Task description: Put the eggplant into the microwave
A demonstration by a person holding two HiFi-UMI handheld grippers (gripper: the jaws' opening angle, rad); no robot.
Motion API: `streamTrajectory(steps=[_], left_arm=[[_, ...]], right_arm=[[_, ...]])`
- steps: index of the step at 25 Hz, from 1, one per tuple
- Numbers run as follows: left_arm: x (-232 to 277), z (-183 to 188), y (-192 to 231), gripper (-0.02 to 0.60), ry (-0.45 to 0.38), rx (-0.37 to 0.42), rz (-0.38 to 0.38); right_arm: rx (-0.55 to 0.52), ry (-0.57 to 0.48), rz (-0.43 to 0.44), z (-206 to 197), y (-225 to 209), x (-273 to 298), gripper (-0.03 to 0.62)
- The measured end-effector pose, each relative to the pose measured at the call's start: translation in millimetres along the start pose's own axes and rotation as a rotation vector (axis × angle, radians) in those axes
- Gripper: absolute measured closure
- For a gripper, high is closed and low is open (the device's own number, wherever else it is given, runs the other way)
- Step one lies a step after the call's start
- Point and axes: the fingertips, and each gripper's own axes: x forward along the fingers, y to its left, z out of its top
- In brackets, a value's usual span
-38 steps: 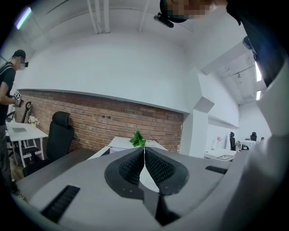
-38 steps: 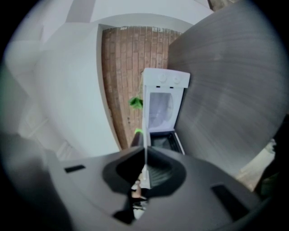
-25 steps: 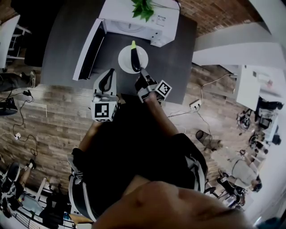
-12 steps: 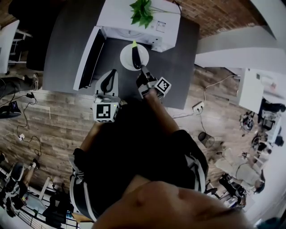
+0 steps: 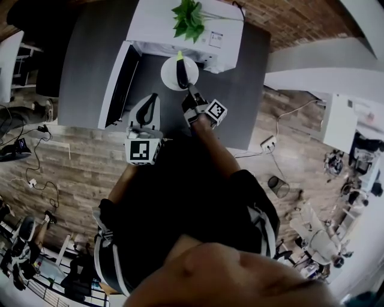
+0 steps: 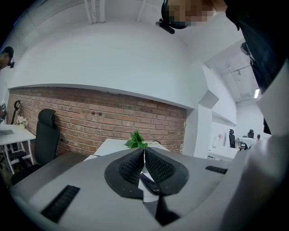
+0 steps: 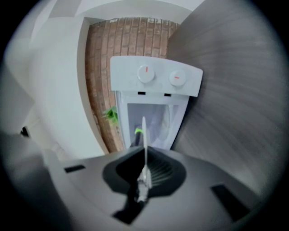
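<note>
A dark eggplant (image 5: 182, 77) with a green stem lies on a white plate (image 5: 171, 79). My right gripper (image 5: 192, 95) is shut on the plate's near rim and holds it just in front of the white microwave (image 5: 207, 30). The microwave's door (image 5: 117, 75) hangs open to the left. In the right gripper view the plate (image 7: 144, 133) shows edge-on between the jaws, the eggplant's stem (image 7: 138, 131) peeks beside it, and the microwave (image 7: 156, 79) stands ahead with its cavity open. My left gripper (image 5: 151, 102) is shut and holds nothing, near the door; its jaws (image 6: 143, 155) meet.
A green plant (image 5: 189, 17) stands on the microwave's top, also seen as leaves (image 6: 136, 140) past the left jaws. The dark table (image 5: 90, 54) ends near my body, with wooden floor below. A brick wall is behind the microwave.
My right gripper has carried the plate with the eggplant a little farther towards the microwave's opening. The left gripper has hardly moved.
</note>
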Motion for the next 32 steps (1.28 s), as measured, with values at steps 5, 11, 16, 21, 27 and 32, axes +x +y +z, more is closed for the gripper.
streamTrajectory(steps=[5, 11, 16, 21, 27, 32], left_arm=[[11, -1, 3, 0.538, 0.012, -0.004, 0.007], [20, -3, 7, 0.538, 0.020, -0.005, 0.006], [30, -8, 9, 0.538, 0.037, -0.015, 0.012], [34, -10, 10, 0.538, 0.046, -0.027, 0.018], [37, -12, 11, 0.538, 0.042, -0.023, 0.018], [40, -17, 12, 0.538, 0.049, -0.041, 0.021]], right_arm=[[0.000, 0.001, -0.015, 7, -17, 15, 0.556], [0.012, -0.020, -0.018, 15, -35, 33, 0.556], [0.017, -0.028, -0.035, 21, -50, 48, 0.556], [0.013, -0.039, -0.037, 25, -56, 59, 0.556], [0.022, -0.044, -0.055, 29, -67, 69, 0.556], [0.037, -0.052, -0.073, 30, -75, 77, 0.556]])
